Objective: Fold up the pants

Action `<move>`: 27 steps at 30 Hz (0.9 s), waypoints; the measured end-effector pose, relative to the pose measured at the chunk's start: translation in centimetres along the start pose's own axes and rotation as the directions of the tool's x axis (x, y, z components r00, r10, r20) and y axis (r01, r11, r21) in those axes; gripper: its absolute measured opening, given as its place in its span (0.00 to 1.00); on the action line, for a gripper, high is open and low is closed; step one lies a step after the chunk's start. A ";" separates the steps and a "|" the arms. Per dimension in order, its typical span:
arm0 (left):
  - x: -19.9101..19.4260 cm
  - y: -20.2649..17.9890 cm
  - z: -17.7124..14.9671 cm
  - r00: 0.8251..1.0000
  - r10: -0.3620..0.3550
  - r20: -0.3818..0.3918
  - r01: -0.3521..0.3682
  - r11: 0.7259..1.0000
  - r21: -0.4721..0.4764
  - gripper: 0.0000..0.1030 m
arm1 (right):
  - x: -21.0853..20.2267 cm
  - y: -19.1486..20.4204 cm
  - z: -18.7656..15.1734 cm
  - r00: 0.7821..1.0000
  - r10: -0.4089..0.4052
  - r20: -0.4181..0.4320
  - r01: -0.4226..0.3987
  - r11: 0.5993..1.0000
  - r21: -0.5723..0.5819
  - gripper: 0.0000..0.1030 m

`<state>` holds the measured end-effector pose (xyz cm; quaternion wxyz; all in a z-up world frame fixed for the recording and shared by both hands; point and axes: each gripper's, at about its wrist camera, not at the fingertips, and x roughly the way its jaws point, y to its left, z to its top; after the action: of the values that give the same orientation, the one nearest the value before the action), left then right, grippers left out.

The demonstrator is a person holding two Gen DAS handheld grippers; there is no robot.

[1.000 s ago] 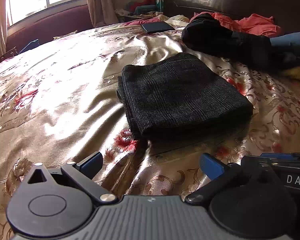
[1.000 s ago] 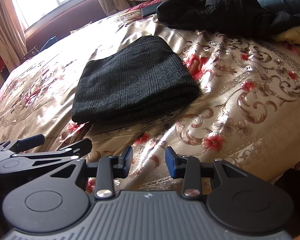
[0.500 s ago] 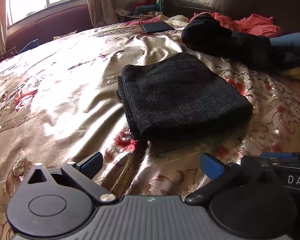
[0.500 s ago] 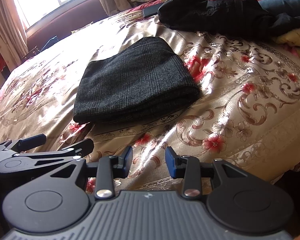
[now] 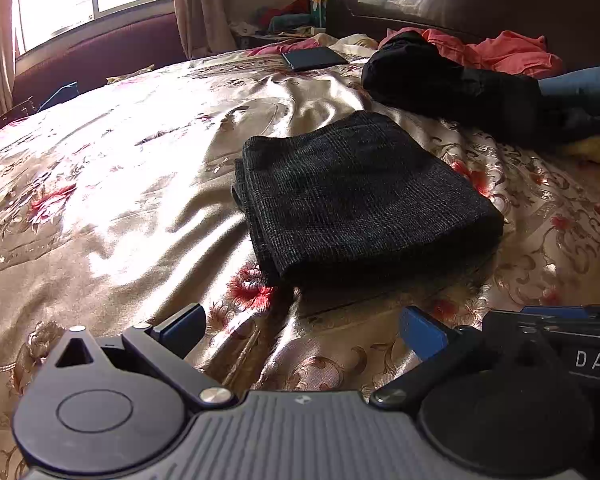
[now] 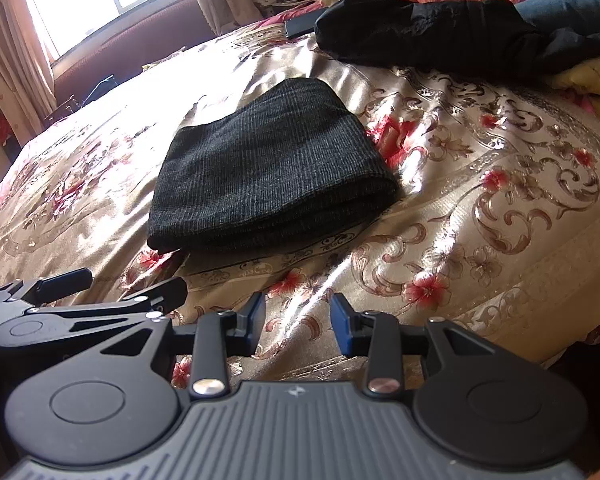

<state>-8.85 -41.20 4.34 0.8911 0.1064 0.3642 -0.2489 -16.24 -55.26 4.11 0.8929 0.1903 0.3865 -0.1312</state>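
Dark pants (image 5: pixel 360 196) lie folded in a compact stack mid-bed, on the gold floral bedspread (image 5: pixel 120 184). Both hand-held grippers sit near edge, apart from pants. Left hand-held gripper (image 5: pixel 302 326): jaws wide, released, nothing btwn. Right hand-held gripper (image 6: pixel 298 322): jaws narrower but parted, empty. Black garment pile (image 6: pixel 420 32) at far right, w/ orange cloth (image 5: pixel 500 50) behind.
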 end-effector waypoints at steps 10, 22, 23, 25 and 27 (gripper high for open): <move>0.0 0.0 0.0 1.000 0.000 -0.001 0.000 1.000 -0.001 1.00 | 0.0 -0.1 0.0 1.000 0.001 0.000 -0.001 1.000 0.002 0.36; -0.1 -0.1 0.0 1.000 0.000 0.003 0.000 1.000 0.002 1.00 | -0.1 -0.1 0.0 1.000 0.001 0.007 -0.001 1.000 0.005 0.36; -0.1 -0.1 0.0 1.000 -0.001 0.003 0.001 1.000 0.002 1.00 | -0.1 -0.1 0.0 1.000 0.001 0.007 -0.001 1.000 0.005 0.36; -0.1 -0.1 0.0 1.000 0.000 0.002 0.000 1.000 0.001 1.00 | -0.1 -0.1 0.0 1.000 0.000 0.006 0.000 1.000 0.004 0.36; -0.1 -0.1 0.0 1.000 -0.001 0.003 0.001 1.000 0.002 1.00 | -0.1 -0.1 0.0 1.000 0.001 0.007 -0.001 1.000 0.005 0.36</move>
<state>-8.96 -41.25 4.44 0.8915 0.1067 0.3626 -0.2497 -16.38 -55.32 4.13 0.8938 0.1924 0.3830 -0.1323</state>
